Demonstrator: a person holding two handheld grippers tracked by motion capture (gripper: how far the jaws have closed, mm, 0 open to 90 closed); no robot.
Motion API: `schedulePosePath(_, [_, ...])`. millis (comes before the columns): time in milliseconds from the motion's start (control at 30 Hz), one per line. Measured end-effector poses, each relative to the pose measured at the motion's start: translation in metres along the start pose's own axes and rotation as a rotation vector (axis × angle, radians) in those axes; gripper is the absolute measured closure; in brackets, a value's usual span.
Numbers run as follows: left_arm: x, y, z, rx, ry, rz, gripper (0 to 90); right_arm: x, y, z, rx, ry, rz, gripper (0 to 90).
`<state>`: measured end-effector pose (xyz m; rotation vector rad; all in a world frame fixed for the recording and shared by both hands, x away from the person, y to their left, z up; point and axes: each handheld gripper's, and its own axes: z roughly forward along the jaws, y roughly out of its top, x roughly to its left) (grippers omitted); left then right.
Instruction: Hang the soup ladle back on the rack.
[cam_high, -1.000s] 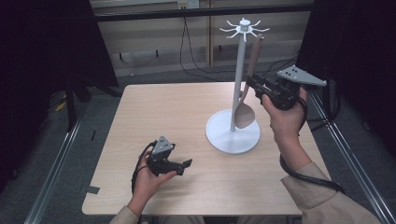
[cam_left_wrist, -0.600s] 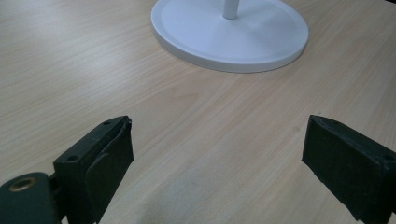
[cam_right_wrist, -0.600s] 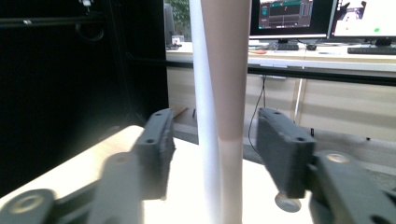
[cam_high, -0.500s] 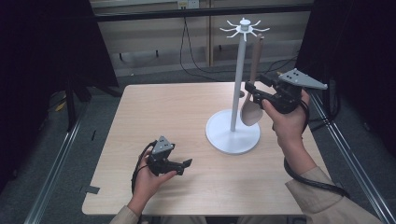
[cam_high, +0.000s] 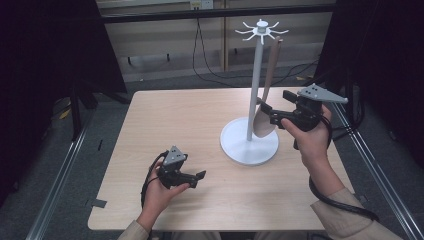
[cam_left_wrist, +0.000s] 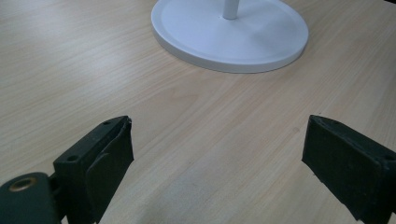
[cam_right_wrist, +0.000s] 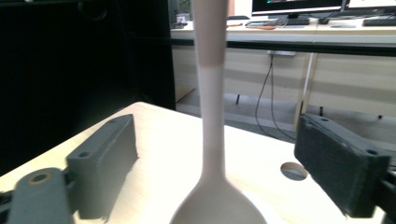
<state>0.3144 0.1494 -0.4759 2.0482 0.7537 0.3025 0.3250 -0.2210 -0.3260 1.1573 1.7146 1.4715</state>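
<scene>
Down at our left, the left gripper (cam_high: 187, 176) rests low over the bench (cam_high: 165, 120), jaws apart, idle. Rightward, the wooden spoon (cam_high: 263, 122) hangs beside the white stand (cam_high: 250, 145); our right gripper (cam_high: 267, 111) brackets it, unclamped.

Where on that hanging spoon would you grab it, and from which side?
Probably the slim handle just above the bowl of the spoon, coming in level from the right gripper's side, away from the stand's pole. The handle hangs upright between the open jaws, narrow enough to pinch; the bowl is wide and curved.
</scene>
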Motion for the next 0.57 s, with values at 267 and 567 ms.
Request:
schedulePosePath(267, [0.000, 0.000, 0.000, 0.001, 0.001, 0.000, 8.2, 0.002, -0.014, -0.007, 0.019, 0.026, -0.008, 3.9])
schedulePosePath(567, [-0.002, 0.000, 0.001, 0.000, 0.000, -0.006, 7.8, 0.001, -0.027, -0.012, 0.037, 0.037, 0.001, 2.6])
